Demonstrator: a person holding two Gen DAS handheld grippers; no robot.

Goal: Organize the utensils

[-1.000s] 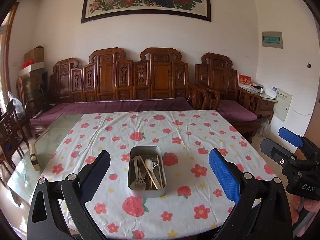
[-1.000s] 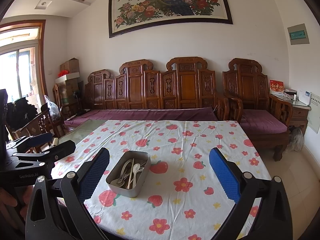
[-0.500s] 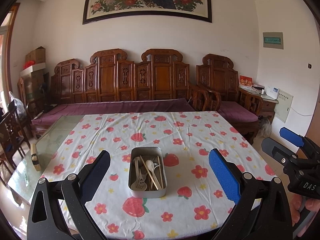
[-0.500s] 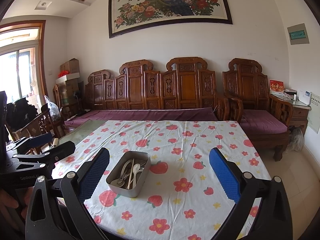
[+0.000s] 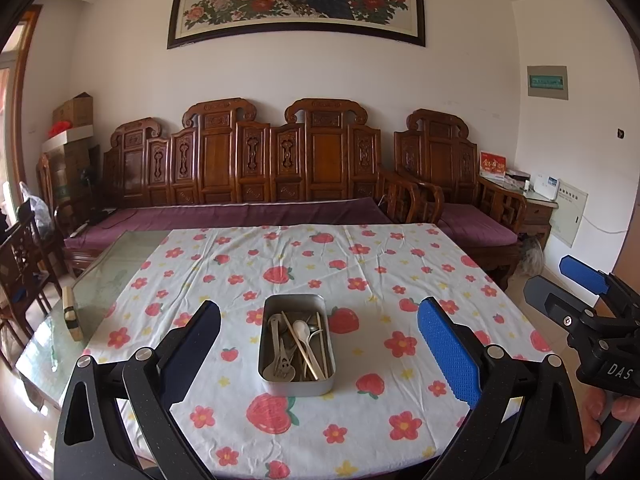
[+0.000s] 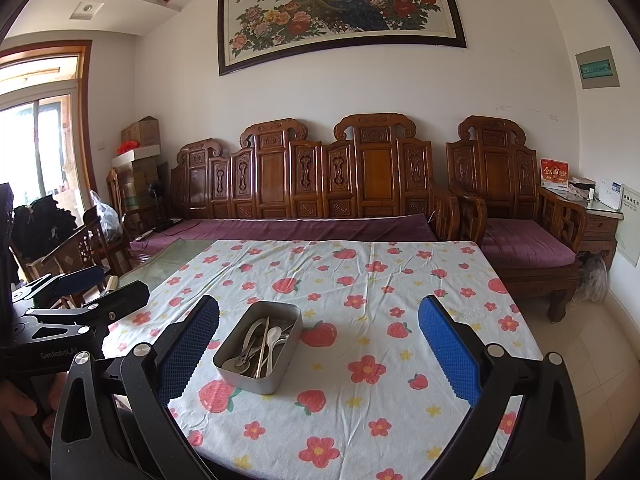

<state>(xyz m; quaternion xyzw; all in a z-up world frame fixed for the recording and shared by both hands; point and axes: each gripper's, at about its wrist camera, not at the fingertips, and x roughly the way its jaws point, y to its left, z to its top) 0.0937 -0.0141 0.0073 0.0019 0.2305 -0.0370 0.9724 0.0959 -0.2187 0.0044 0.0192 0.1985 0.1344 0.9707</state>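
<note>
Utensils [image 5: 298,343], pale spoons, chopsticks and a fork, lie jumbled in a metal tin [image 5: 297,344] near the counter's [image 5: 400,256] front edge; left claw [image 5: 319,354] and right claw [image 6: 319,354] both released.

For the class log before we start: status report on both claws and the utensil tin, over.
Left claw open, empty, short of the tin. Right claw open, empty. Metal tin on flowered tablecloth, utensils jumbled inside. Nothing between the claws and the tin.
</note>
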